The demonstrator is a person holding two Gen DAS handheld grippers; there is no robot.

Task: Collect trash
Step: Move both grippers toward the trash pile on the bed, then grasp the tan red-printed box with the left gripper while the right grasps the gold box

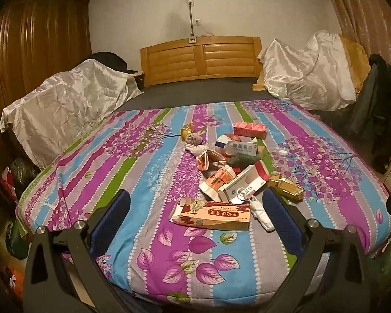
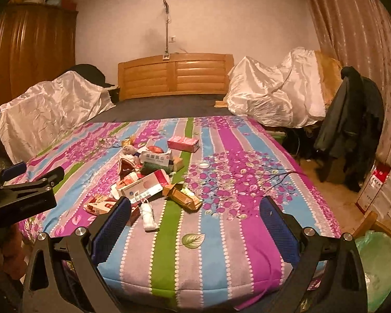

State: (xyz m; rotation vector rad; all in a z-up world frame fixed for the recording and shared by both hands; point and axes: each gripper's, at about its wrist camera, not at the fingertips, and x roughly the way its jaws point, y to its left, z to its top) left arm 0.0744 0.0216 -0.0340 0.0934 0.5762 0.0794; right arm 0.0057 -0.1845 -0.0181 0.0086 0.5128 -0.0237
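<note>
- Left wrist view: the left gripper (image 1: pixel 195 208) hangs with jaws spread wide and empty, the flat red-and-cream carton (image 1: pixel 211 215) lying between them on the bed (image 1: pixel 153 268).
- The right gripper (image 2: pixel 195 217) likewise gapes empty, nearer the crumpled white mask (image 2: pixel 148 216).
- The trash pile (image 1: pixel 229 161) sits mid-bed: thin cardboard boxes, shiny gold foil wrapper (image 1: pixel 286 187).
- Risk: the soft quilt may give, so jaws could pinch fabric or crush the hollow carton.

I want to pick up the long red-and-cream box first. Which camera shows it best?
The left wrist view: the box lies whole between the open fingers. In the right wrist view, a finger hides part of it.
</note>
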